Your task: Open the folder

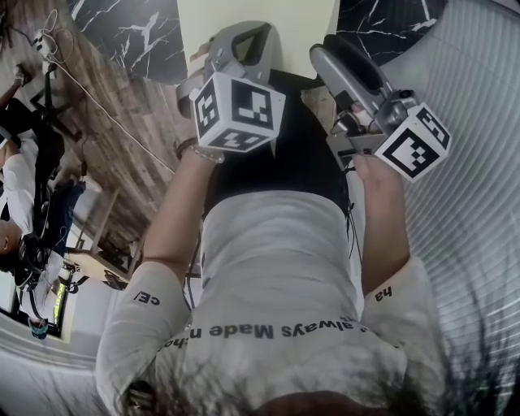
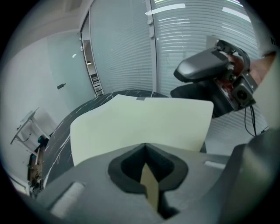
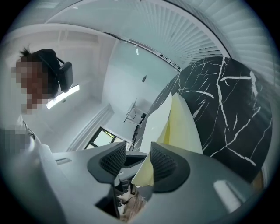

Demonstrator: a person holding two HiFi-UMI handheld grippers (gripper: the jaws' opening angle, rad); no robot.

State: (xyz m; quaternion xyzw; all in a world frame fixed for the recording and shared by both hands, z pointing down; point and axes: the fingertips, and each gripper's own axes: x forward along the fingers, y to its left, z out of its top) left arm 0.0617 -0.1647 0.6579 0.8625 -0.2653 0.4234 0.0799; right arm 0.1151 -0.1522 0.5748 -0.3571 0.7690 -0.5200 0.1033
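Observation:
A pale yellow folder lies on the black marble table at the top of the head view. My left gripper is shut on its near edge: in the left gripper view a thin card edge sits pinched between the pads while the folder's cover spreads ahead. My right gripper is at the folder's right side. In the right gripper view its jaws stand apart, and a corner of the folder lies against the right pad, clear of the left one. Two leaves are parted there.
Window blinds run along the right, and a glass wall with blinds stands beyond the table. Wooden flooring and a seated person are at the left. My own torso fills the lower head view.

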